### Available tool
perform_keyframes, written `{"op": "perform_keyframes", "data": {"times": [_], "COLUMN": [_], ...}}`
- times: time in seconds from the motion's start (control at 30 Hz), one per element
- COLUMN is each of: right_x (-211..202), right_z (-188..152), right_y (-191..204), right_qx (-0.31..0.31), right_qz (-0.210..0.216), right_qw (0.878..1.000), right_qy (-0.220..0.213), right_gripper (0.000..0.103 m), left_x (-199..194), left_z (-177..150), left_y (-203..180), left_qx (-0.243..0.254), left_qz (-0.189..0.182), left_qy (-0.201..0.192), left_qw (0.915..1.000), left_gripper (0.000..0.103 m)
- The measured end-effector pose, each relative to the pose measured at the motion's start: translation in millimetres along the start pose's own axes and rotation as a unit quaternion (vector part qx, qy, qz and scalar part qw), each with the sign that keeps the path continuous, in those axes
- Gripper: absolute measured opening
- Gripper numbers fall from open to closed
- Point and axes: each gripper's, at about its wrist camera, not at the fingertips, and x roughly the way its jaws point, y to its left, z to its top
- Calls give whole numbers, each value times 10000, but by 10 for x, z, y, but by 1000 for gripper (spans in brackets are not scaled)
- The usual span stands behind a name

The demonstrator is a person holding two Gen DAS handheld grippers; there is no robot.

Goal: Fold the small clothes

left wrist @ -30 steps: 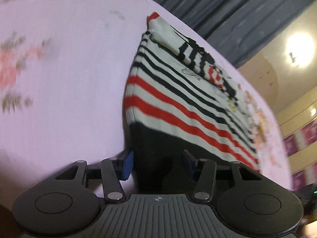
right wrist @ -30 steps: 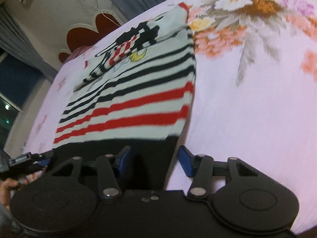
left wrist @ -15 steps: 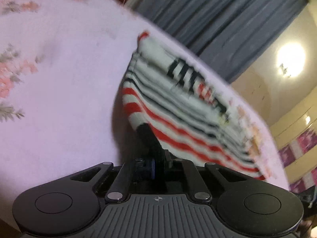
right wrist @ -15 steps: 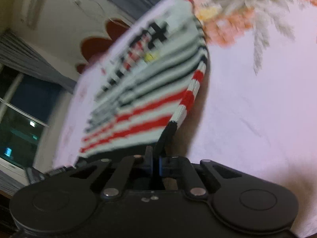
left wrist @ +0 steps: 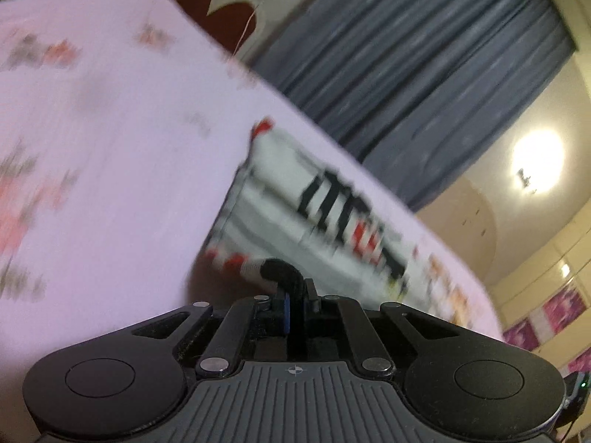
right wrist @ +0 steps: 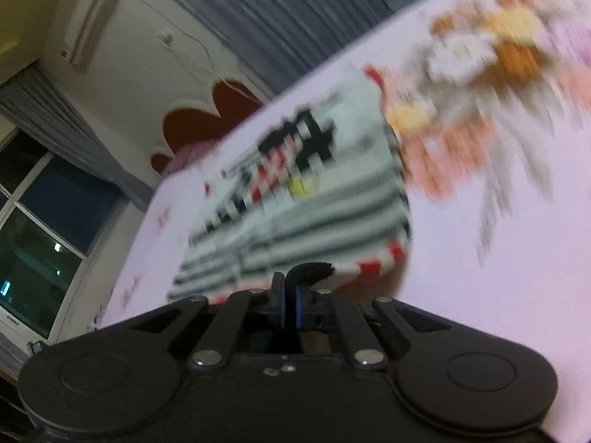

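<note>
Folding under way, first fold only begun. Left tongs (left wrist: 295, 297) pinched tight on the black hem band of the sweater (left wrist: 280, 203) at one near corner; right tongs (right wrist: 290, 295) pinched tight on the same black band at the other near corner. Pads closed to a sliver on both, cloth between them, band curling up out of each pair. Near edge lifted clear of the bed (left wrist: 110, 129), red stripes bending over at the raised corners; rest of the sweater lying flat on the pink flowered sheet. Sleeves seemingly already tucked across the chest, judging from the striped patch on top, though blur makes this uncertain. Left to do, by the look of it: carrying the hem over toward the collar end, laying it down, smoothing, possibly a second fold.

Long axis running from the hem at the tongs away toward the far end, marked by a red trim (left wrist: 263, 127), hem nearest, neck end farthest. Stripes crossing that axis, side to side. Sweater lying near the curtain-side edge of the bed, flower print (right wrist: 472, 51) just beside its right flank. Both views motion-blurred; fine detail not readable.
</note>
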Motion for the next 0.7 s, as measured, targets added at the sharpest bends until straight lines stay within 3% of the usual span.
{"op": "perform_keyframes", "data": {"times": [0.1, 0.27, 0.43, 0.6, 0.67, 0.7], "right_x": [196, 712, 1430, 2096, 2266, 2300], "right_z": [399, 1037, 1580, 1840, 1886, 1909], "right_y": [31, -101, -465, -810, -905, -944], "right_qx": [-61, 126, 739, 1116, 1157, 1195], "right_qz": [18, -243, -453, -789, -885, -876], "right_qw": [9998, 9992, 9961, 9905, 9891, 9889], "right_qy": [-191, -293, -160, 163, 192, 124], "right_gripper": [5, 5, 5, 6, 21, 23], "left_x": [248, 1081, 2098, 2809, 2909, 2921], "left_z": [338, 962, 1447, 1593, 1623, 1649], "left_y": [-132, -339, -392, -312, -304, -319], "left_qx": [85, 155, 216, 379, 433, 481], "left_qz": [-171, -161, 48, 236, 289, 202], "left_qy": [-195, -170, 223, 819, 896, 882], "left_qw": [9996, 9996, 9995, 9956, 9946, 9947], "left_gripper": [5, 5, 5, 6, 6, 8]}}
